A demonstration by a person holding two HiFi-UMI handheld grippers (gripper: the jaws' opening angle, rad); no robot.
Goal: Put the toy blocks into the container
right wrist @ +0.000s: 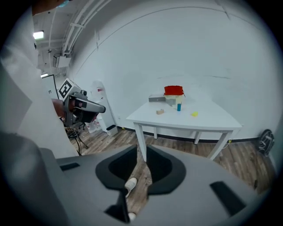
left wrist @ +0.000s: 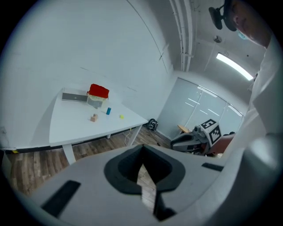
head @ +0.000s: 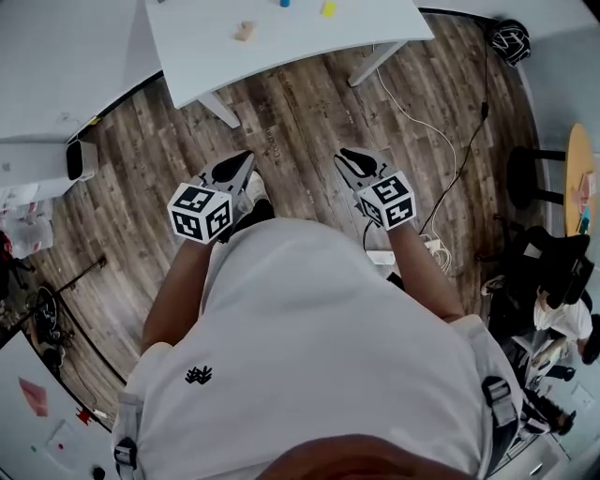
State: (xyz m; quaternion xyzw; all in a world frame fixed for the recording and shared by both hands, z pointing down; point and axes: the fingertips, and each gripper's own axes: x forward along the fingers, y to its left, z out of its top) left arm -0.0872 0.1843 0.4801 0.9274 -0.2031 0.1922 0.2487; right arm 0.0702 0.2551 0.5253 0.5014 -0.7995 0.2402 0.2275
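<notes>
i am looking steeply down over a person in a white shirt (head: 309,356) standing on a wood plank floor (head: 300,122), with a hand-held gripper in each hand, both pointing toward a white table (head: 309,47) at the top of the head view.

the left gripper (head: 246,159) is over the floor, well apart from the table. in the left gripper view its jaw tips meet, with only a thin wedge of floor showing behind them, and nothing is held.

the right gripper (head: 345,155) is level with it, also over the floor and short of the table. in the right gripper view its jaws stand slightly apart. through the gap i see floor, a table leg and a white shoe (right wrist: 131,184), but nothing is between the pads.

the toy blocks all lie on the tabletop, outside the container. there is a wooden block (head: 245,31), a blue block (head: 284,3) standing upright, and a small flat yellow block (head: 328,8).

the container (right wrist: 174,93) is a clear box with a red lid on it, set at the far side of the table near the white wall. the blue block is just in front of it; the wooden and yellow blocks lie to either side, a little nearer to me. a flat grey slab (right wrist: 156,98) lies just beside the container.

a white cable (head: 422,122) trails across the floor to the right of the table.
</notes>
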